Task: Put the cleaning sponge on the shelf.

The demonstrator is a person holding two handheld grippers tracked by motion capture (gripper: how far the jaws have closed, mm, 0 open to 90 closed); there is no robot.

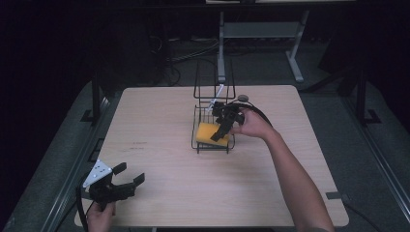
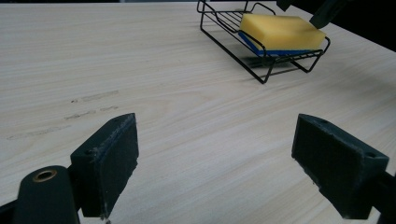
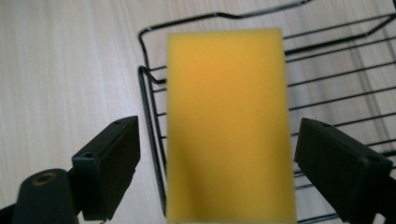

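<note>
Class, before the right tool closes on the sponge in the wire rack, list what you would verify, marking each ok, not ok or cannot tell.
1. Right tool open: ok.
2. Sponge sits between its jaws, a gap either side: ok.
3. Sponge lies in the wire rack, yellow side up: ok.
4. Jaws clear of the rack's wires: cannot tell.
5. Left tool open, holding nothing, away from the rack: ok.
6. Sponge free to lift, not snagged: cannot tell.
</note>
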